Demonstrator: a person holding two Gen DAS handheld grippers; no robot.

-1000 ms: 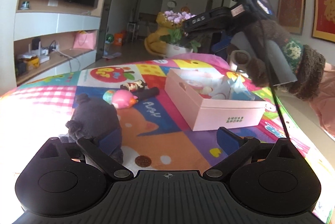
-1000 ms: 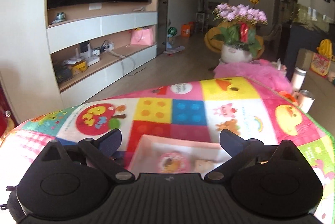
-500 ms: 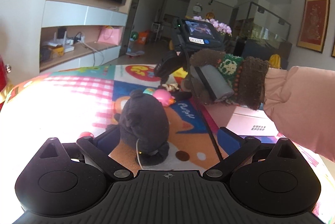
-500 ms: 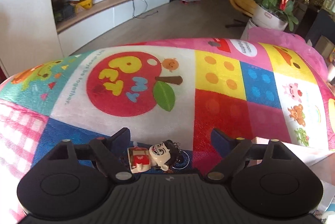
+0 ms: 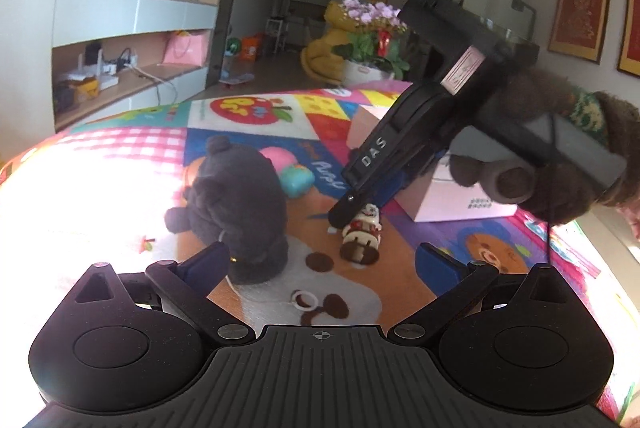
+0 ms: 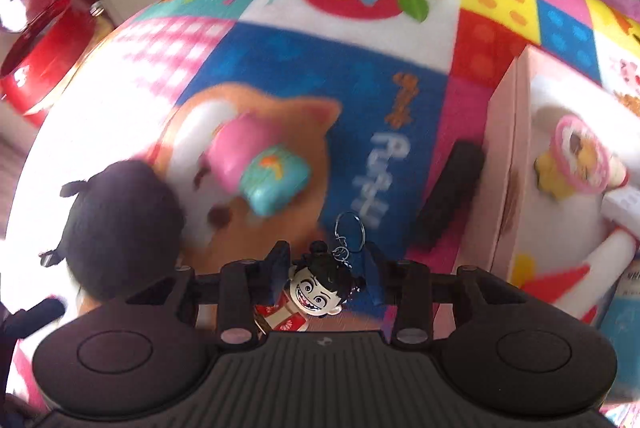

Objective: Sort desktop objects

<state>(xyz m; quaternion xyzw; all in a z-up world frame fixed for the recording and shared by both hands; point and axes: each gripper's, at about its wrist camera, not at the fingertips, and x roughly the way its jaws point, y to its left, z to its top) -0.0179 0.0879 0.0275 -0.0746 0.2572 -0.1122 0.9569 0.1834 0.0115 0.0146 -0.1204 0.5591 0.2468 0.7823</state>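
Bright patchwork cartoon play mat (image 6: 280, 40), open pale pink cardboard box (image 6: 508, 164) at its right, dark plush bear (image 5: 240, 196) between the wide-open left gripper (image 5: 320, 260) jaws, right gripper (image 6: 326, 268) jaws just closing around the small grinning doll-head keychain (image 6: 320, 288) lying on the mat, pads not clearly pressing.

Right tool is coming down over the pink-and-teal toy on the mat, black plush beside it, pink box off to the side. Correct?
Not the pink-and-teal toy: the right tool is over the figurine keychain, which lies between its closing jaws; that toy sits further off on the mat. The right wrist view shows it. The black plush and pink box are as you said.
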